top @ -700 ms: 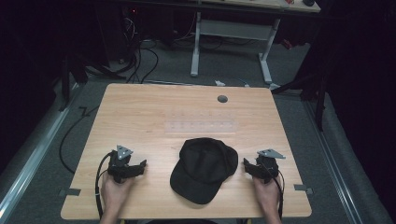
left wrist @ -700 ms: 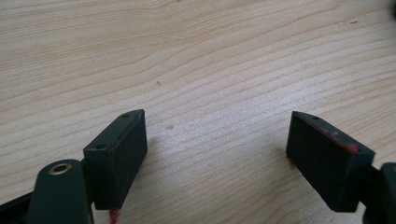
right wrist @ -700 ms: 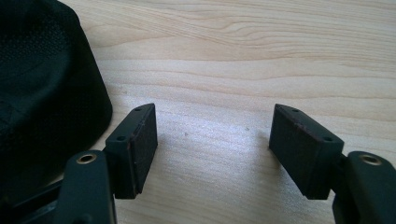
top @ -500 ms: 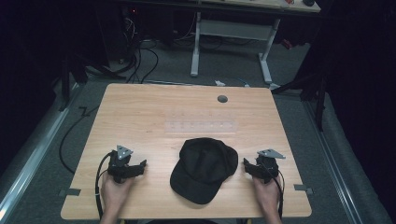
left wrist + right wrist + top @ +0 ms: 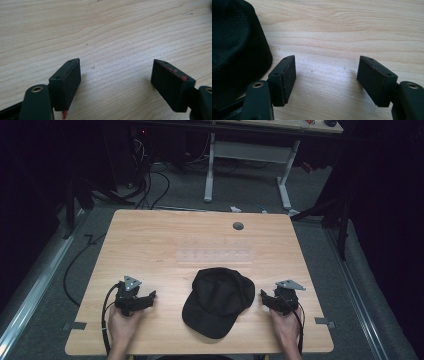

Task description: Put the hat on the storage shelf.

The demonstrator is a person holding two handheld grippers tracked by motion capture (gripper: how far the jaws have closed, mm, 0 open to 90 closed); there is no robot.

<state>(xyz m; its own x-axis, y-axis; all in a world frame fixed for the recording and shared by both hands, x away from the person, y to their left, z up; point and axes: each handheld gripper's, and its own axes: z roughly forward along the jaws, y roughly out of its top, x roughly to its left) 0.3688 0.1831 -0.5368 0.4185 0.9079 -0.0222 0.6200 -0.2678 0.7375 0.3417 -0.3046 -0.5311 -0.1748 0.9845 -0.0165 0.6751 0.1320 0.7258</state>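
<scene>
Two handheld tools rest on the light wooden bench [image 5: 165, 245], one either side of a black fabric baseball cap [image 5: 218, 300]. Cap lies at the near middle of the bench, brim toward the near edge, crown toward the far side. Left tool [image 5: 146, 298] sits near-left, well apart from the cap, held by the person's left hand [image 5: 122, 327]; grey three-cornered plate on top, black cable looping off toward the near edge. Right tool [image 5: 266, 299] sits near-right, just beside the cap's right edge, held by the right hand [image 5: 285, 330]; not touching the cap as far as the high view shows.

Left gripper view: left tool [image 5: 116, 85] jaws stand wide apart, bare wood grain between them, red smudges on the pads. Right gripper view: right tool [image 5: 327, 80] jaws also wide apart, nothing between them; the cap [image 5: 235, 52] shows at the left, beside the left jaw, outside the gap. Small dark round grommet [image 5: 238, 226] in the bench at far middle-right.
</scene>
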